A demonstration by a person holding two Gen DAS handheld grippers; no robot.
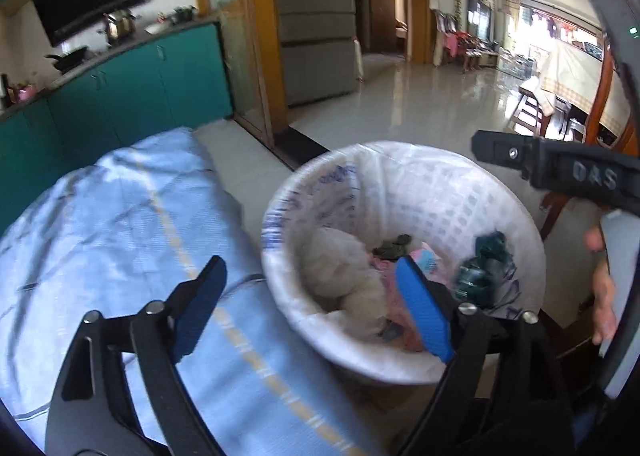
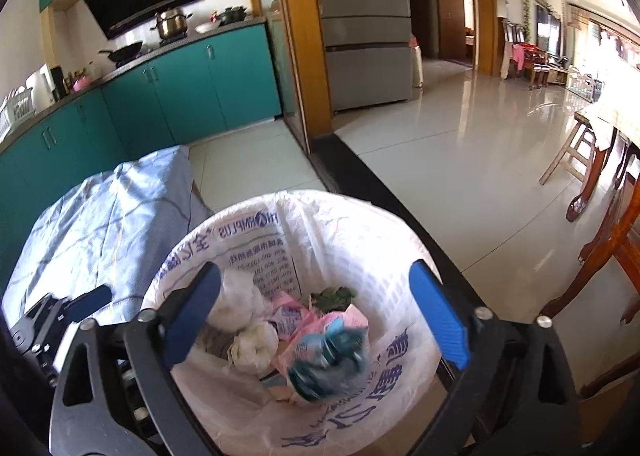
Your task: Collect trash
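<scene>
A round bin with a white printed liner stands on the floor beside a table under a light blue cloth. Inside lie white crumpled bags, pink wrappers and a blurred teal wrapper. My left gripper is open with nothing between its blue pads; it straddles the bin's near rim and the cloth. My right gripper is open directly over the bin, with the teal wrapper loose below it. The right tool's black frame and a hand show at the right.
Teal kitchen cabinets with a stove and pots run along the left. A grey fridge stands behind a wooden door frame. A wooden table and stool are at the right. Glossy tiled floor stretches beyond the bin.
</scene>
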